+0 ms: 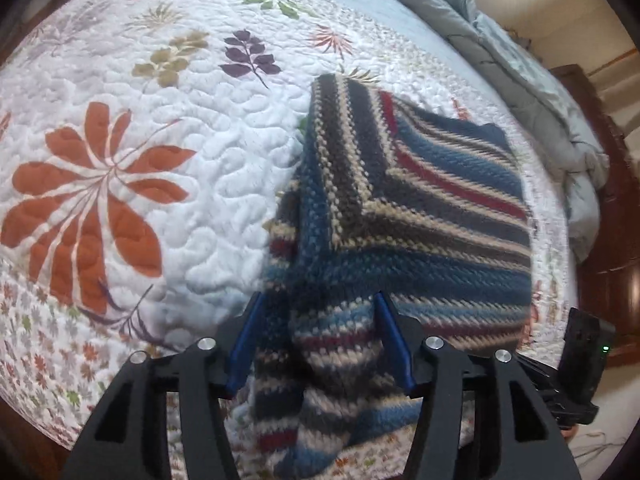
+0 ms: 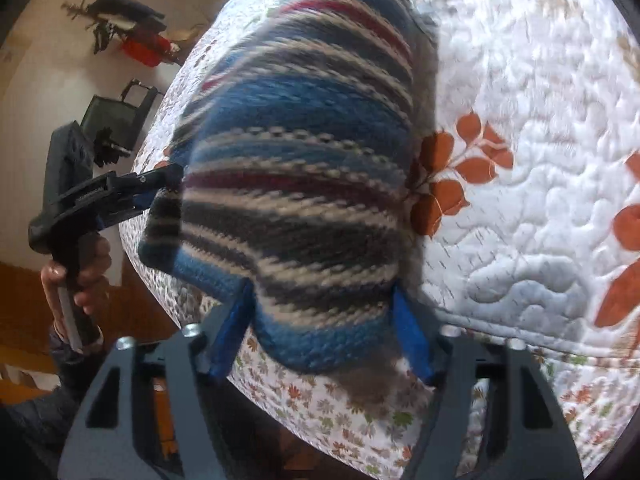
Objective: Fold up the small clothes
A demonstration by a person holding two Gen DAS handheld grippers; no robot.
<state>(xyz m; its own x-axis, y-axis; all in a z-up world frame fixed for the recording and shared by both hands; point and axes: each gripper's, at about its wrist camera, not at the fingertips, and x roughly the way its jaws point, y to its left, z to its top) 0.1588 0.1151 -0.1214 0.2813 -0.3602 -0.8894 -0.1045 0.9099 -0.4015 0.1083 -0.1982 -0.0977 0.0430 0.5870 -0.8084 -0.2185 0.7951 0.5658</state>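
Note:
A striped knitted garment (image 1: 404, 208), blue, grey, cream and red, lies partly on the quilted floral bedspread (image 1: 160, 168); its near end is lifted. My left gripper (image 1: 318, 304) has the near edge of the knit bunched between its blue fingers (image 1: 390, 332); the jaws stand fairly wide around it. In the right wrist view the same knit (image 2: 296, 168) hangs raised in front of the camera, and my right gripper (image 2: 324, 292) holds its lower edge between its blue fingers (image 2: 408, 328). The left gripper (image 2: 156, 188) shows there at the left, gripping the knit's corner.
A grey-blue duvet (image 1: 532, 88) is heaped along the far right side of the bed. Dark wooden furniture (image 1: 616, 240) stands beyond it. In the right wrist view a black bag (image 2: 112, 120) and red and black items (image 2: 136, 36) lie on the floor past the bedspread's edge (image 2: 360, 408).

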